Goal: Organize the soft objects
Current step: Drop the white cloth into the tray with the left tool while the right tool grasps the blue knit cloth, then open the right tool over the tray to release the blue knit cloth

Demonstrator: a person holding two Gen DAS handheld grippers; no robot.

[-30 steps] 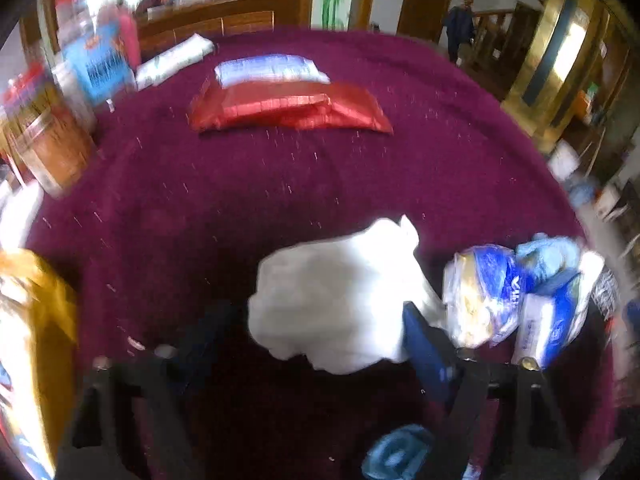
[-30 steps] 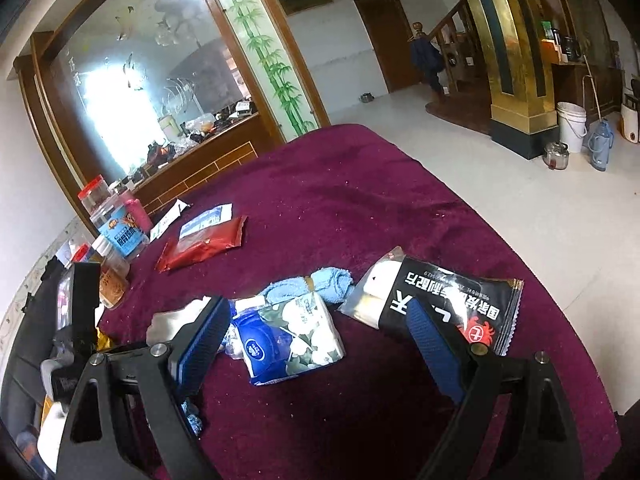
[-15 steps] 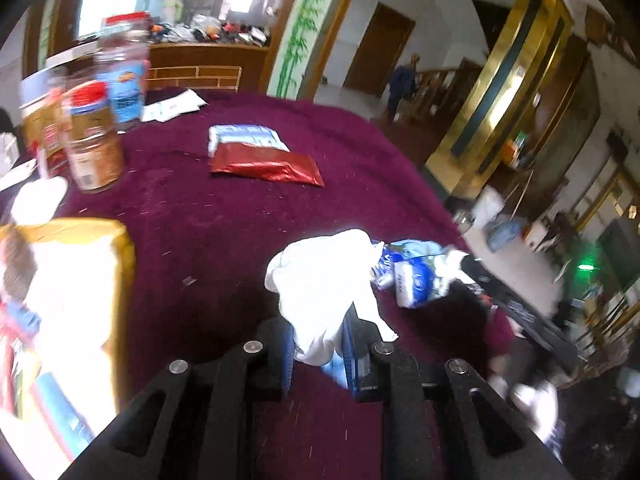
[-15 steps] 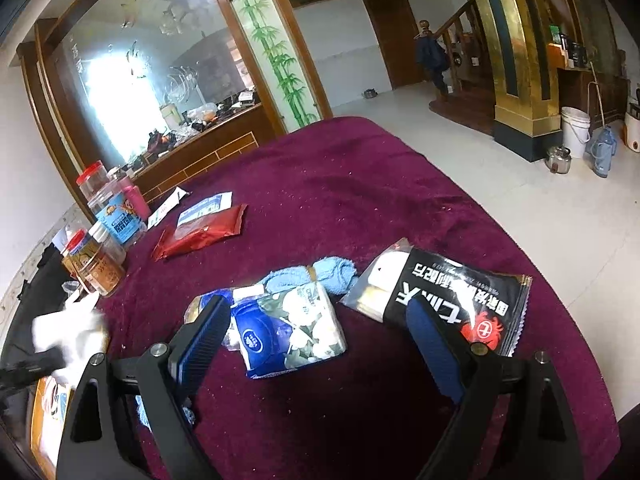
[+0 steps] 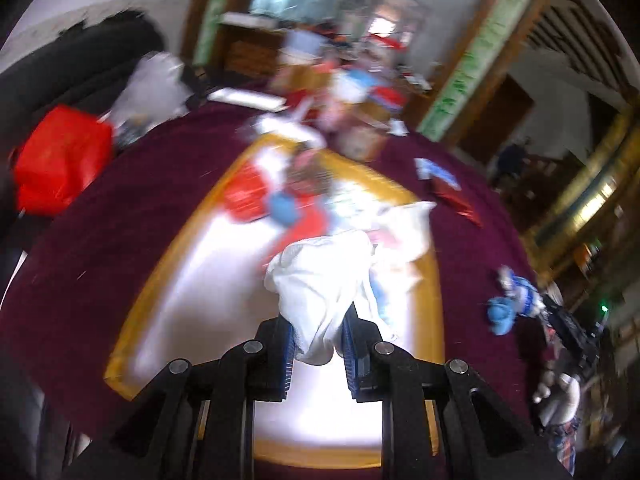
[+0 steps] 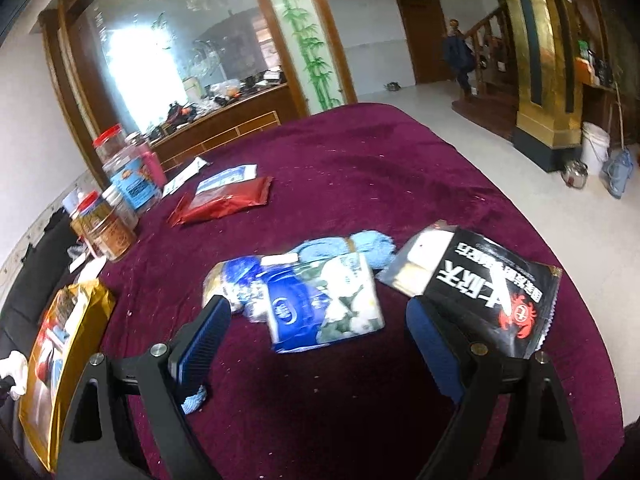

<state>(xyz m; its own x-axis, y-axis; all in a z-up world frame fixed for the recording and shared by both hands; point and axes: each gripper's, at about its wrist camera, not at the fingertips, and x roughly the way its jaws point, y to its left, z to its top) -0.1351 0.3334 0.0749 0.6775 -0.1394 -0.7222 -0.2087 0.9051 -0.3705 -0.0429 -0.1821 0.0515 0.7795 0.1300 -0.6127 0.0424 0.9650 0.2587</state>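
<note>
The left gripper (image 5: 316, 340), clamped on a white cloth (image 5: 320, 280), carries it over the yellow box (image 5: 160, 280), where release comes next, while the right gripper (image 6: 320, 344) waits wide open, empty.

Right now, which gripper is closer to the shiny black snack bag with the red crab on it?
Right. The right gripper, jaws open, has one finger beside the black snack bag. The left gripper holds a white cloth over the gold-rimmed box, far off.

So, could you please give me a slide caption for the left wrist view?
Left gripper shut on a crumpled white cloth, above a yellow-rimmed tray on the maroon tablecloth.
</note>
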